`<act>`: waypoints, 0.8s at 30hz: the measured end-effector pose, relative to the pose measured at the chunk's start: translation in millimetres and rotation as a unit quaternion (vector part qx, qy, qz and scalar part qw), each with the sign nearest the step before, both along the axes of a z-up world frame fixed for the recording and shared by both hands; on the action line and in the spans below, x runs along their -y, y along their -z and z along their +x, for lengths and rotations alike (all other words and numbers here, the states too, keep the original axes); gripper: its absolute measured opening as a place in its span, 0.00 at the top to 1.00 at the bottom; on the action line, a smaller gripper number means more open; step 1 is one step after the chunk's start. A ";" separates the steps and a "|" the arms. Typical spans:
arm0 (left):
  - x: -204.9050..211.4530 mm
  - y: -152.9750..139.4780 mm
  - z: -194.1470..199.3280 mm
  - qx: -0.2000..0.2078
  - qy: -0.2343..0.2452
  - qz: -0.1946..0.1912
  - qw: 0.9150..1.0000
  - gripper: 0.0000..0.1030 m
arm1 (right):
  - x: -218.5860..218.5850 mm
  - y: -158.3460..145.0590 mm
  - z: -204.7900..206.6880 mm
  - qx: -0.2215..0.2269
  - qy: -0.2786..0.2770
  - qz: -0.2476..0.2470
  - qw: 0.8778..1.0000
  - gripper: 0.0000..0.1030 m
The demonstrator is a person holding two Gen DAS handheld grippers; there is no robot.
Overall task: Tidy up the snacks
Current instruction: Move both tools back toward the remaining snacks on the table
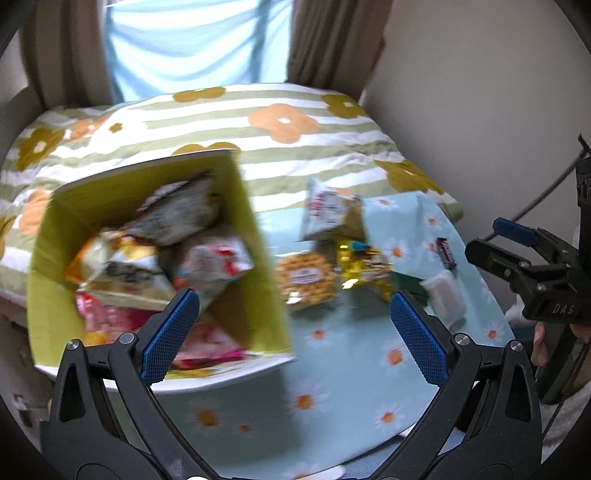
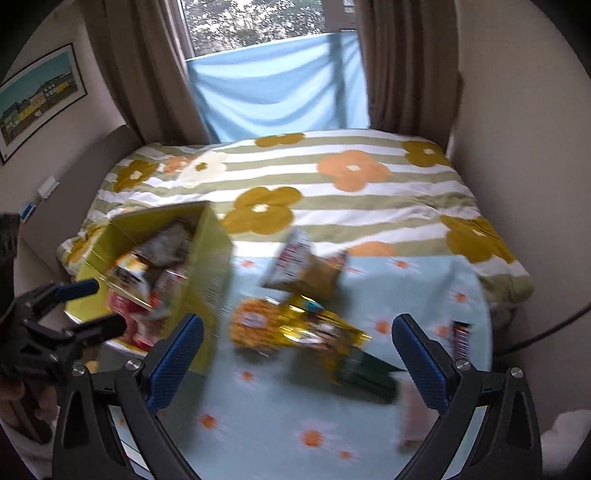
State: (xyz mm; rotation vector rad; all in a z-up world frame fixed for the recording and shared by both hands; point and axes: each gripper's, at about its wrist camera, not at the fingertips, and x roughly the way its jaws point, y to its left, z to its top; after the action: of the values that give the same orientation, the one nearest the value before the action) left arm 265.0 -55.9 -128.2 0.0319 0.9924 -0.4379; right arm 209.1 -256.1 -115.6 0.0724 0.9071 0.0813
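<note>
Left claw [image 1: 293, 325] spread wide, pinching nothing; right claw [image 2: 297, 354] likewise spread and empty. Beneath both, a pale blue daisy cloth [image 2: 258, 424], laid over a bed with a striped floral quilt [image 2: 332, 199]; brown curtains [image 2: 402, 62] and a window [image 2: 255, 22] at 12 o'clock. At 10 o'clock, a yellow-green box [image 1: 266, 258] crammed with snack packets [image 1: 155, 254]. At 1 o'clock, loose snacks [image 2: 291, 325] heaped on the cloth, blurred.

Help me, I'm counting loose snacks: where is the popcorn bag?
The popcorn bag lies on the daisy cloth, just right of the yellow box and touching the gold packet.
</note>
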 end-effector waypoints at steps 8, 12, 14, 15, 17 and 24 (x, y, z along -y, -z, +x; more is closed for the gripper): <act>88.6 34.9 4.5 -0.037 0.005 0.001 0.999 0.00 | 83.8 25.7 -24.4 -0.019 0.018 -0.009 1.000 0.01; 120.2 56.6 13.7 -0.062 0.000 0.016 0.998 0.00 | 116.7 46.1 -28.5 -0.046 0.026 0.001 0.999 0.01; 131.2 69.9 20.6 -0.072 0.000 0.029 0.997 0.00 | 127.3 58.6 -30.0 -0.059 0.029 -0.004 0.998 0.01; 133.6 75.2 23.8 -0.078 0.001 0.033 0.996 0.00 | 130.5 65.5 -30.8 -0.068 0.030 -0.009 0.997 0.01; 141.8 89.2 31.8 -0.092 0.002 0.047 0.995 0.00 | 136.6 77.7 -32.9 -0.083 0.033 -0.011 0.996 0.01; 163.4 134.8 55.8 -0.124 0.017 0.082 0.989 0.00 | 150.4 124.8 -40.1 -0.136 0.046 0.014 0.990 0.01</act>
State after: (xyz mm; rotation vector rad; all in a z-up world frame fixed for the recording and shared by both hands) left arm 320.8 -219.3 -262.9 0.1461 1.2729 -0.3962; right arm 169.0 -406.5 -240.4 0.1543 1.1745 -0.0018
